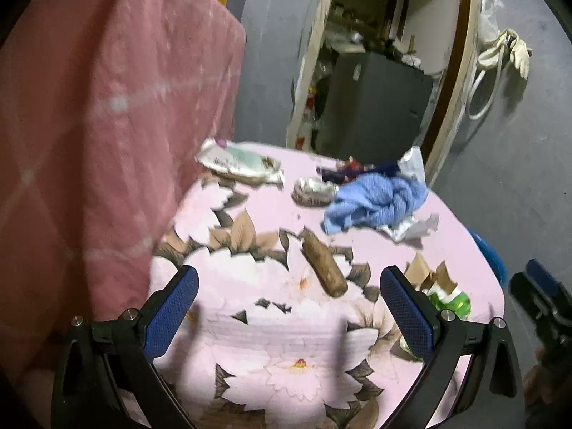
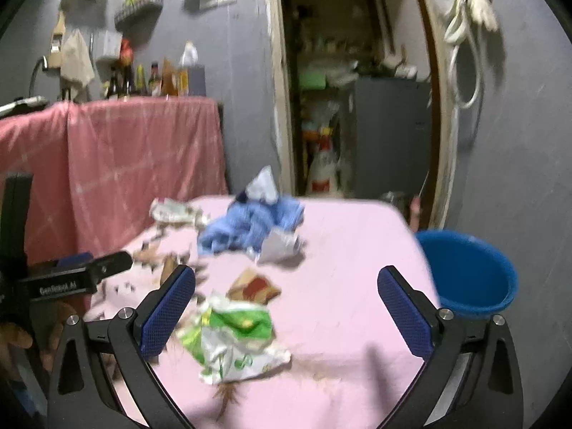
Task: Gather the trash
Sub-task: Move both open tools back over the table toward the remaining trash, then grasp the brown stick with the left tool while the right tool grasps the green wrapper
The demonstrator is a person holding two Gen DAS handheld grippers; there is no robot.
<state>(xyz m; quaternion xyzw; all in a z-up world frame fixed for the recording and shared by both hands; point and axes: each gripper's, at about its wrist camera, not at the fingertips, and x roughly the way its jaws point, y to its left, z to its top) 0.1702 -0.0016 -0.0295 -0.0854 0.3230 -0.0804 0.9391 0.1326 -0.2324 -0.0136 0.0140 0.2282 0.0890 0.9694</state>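
Observation:
Trash lies on a table under a pink flowered cloth (image 1: 271, 325) (image 2: 343, 257). A green and white wrapper (image 2: 232, 336) (image 1: 448, 302) lies between the fingers of my open right gripper (image 2: 286, 302). A small brown and red wrapper (image 2: 254, 286) lies just beyond it. A brown tube-like piece (image 1: 323, 268) lies ahead of my open, empty left gripper (image 1: 289, 296). Further back are a white wrapper (image 1: 239, 162) (image 2: 175, 211), a crumpled blue cloth (image 1: 379, 202) (image 2: 250, 225), white paper (image 2: 282, 245) (image 1: 411, 228) and a round striped piece (image 1: 314, 191).
A blue bucket (image 2: 468, 275) stands off the table's right edge. A pink cloth (image 1: 107, 143) (image 2: 136, 164) drapes over furniture on the left, with bottles (image 2: 150, 78) on top. An open doorway (image 1: 386, 71) (image 2: 357, 89) is behind the table.

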